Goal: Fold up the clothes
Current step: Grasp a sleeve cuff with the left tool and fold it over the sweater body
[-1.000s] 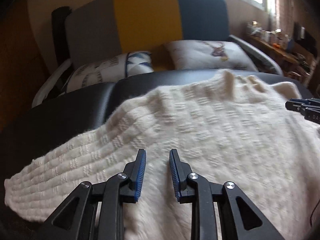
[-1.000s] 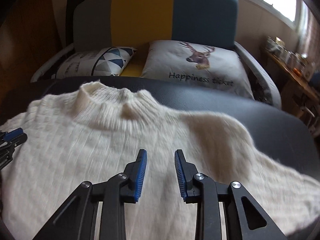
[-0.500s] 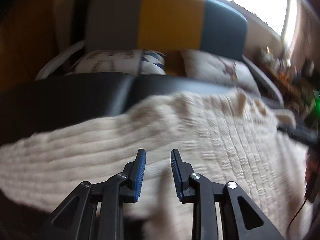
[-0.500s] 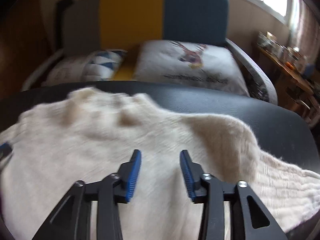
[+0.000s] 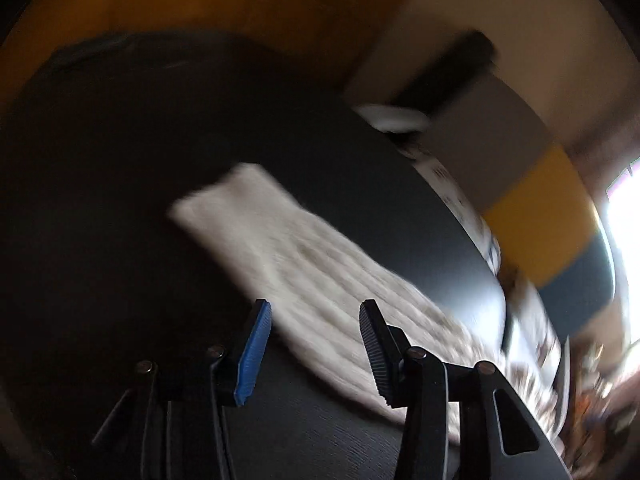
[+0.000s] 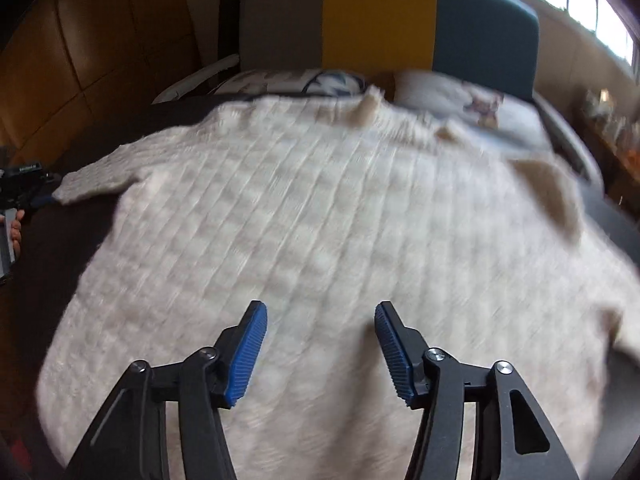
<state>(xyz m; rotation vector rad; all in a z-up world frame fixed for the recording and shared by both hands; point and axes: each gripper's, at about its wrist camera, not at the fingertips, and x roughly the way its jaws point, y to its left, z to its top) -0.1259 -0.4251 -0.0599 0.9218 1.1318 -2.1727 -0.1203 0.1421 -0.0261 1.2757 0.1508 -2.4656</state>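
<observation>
Under right tool (image 6: 318, 344), cream sweater (image 6: 320, 208)

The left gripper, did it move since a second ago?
Yes. The left gripper swung left, away from the colourful sofa back, which slid to the right edge of its view. It now points along the sweater's sleeve.

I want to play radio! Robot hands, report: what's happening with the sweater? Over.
Left gripper open, over the sleeve. Right gripper open, above the white sweater. Sweater spread flat on the black table, unfolded. Nothing in the way.
</observation>
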